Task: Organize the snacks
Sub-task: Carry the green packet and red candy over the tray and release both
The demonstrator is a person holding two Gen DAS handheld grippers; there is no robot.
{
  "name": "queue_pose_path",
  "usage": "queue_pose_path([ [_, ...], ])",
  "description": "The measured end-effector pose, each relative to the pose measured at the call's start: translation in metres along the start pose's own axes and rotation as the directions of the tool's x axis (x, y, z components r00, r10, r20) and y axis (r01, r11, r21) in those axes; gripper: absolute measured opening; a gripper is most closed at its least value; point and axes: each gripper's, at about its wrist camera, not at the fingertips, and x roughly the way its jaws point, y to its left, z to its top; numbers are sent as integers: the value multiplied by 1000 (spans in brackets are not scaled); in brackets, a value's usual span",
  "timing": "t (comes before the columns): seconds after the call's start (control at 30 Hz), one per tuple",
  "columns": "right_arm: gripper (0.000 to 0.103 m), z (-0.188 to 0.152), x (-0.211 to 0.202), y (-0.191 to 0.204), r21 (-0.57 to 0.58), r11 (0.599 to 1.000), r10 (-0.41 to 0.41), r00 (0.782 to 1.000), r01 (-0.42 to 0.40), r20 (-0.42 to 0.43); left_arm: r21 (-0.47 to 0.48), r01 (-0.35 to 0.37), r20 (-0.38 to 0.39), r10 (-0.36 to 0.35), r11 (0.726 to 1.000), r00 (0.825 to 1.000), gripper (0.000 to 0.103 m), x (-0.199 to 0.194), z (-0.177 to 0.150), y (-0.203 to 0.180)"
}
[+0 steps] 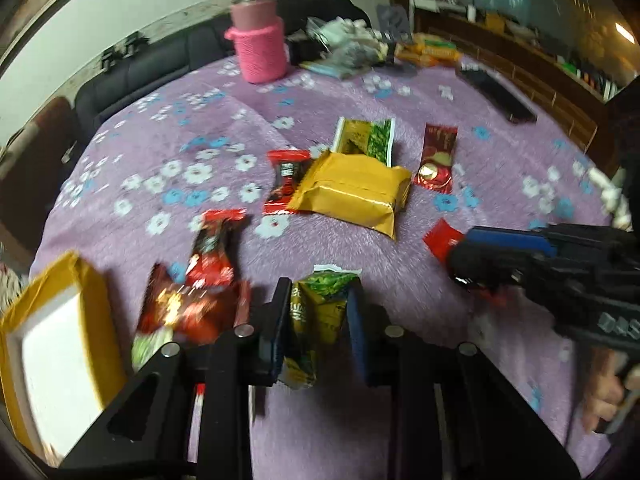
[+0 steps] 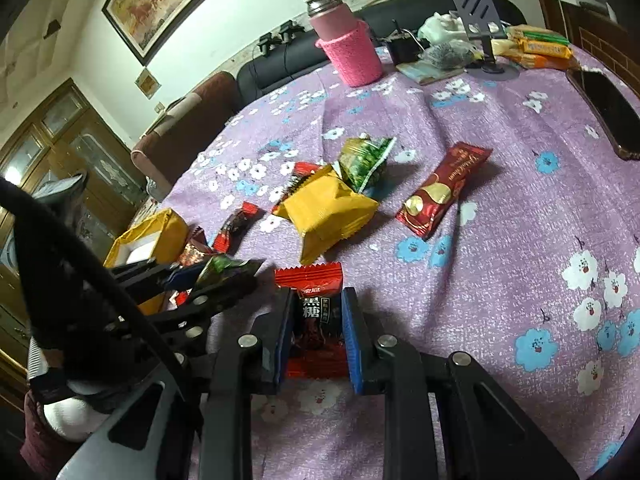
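Observation:
My left gripper (image 1: pixel 320 300) is shut on a green-and-yellow snack packet (image 1: pixel 316 320) and holds it above the purple cloth, near the yellow box (image 1: pixel 60 344) at lower left; it also shows in the right wrist view (image 2: pixel 224 272). My right gripper (image 2: pixel 316 308) is shut on a red-and-black candy packet (image 2: pixel 316 320); it shows in the left wrist view (image 1: pixel 464 256) at right. On the cloth lie a yellow packet (image 1: pixel 352 192), another green packet (image 1: pixel 366 136), a dark red bar (image 1: pixel 438 158) and red candies (image 1: pixel 286 180).
A pink-sleeved flask (image 1: pixel 258 44) stands at the back. Behind it are bags, biscuit packs (image 1: pixel 428 52) and a phone stand (image 2: pixel 480 20). A black phone (image 1: pixel 496 92) lies at right. Red snacks (image 1: pixel 188 308) lie beside the yellow box. A dark sofa (image 2: pixel 280 64) borders the table.

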Motion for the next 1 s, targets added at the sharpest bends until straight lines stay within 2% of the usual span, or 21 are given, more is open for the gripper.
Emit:
queue_pose_path([
  [0.17, 23, -3, -2, 8, -33, 999, 15, 1000, -14, 22, -134, 52, 109, -38, 990, 993, 29, -52, -24, 17],
  [0.3, 23, -7, -5, 18, -71, 997, 0, 998, 4, 57, -279, 82, 193, -28, 957, 981, 29, -98, -52, 53],
  [0.4, 22, -8, -10, 35, -87, 996, -4, 997, 11, 79, -355, 66, 214, 12, 933, 977, 29, -125, -72, 86],
  [0.53, 22, -7, -12, 85, -152, 987, 66, 996, -57, 57, -423, -14, 183, 101, 906, 978, 29, -141, -90, 135],
  [0.63, 22, -7, 0, 136, -232, 966, 118, 993, -116, -2, -460, -51, 142, 130, 887, 981, 29, -137, -99, 167],
  [0.8, 22, -16, 43, 208, -314, 930, 156, 978, -192, -136, -532, -57, 73, 113, 845, 991, 29, -114, -111, 212],
  [0.9, 22, -22, 76, 241, -374, 910, 118, 976, -181, -183, -574, -47, 41, 86, 818, 995, 29, -103, -118, 231],
  [1.0, 22, -27, 100, 256, -387, 905, 91, 970, -175, -227, -621, -20, 23, 44, 783, 999, 29, -95, -122, 246],
])
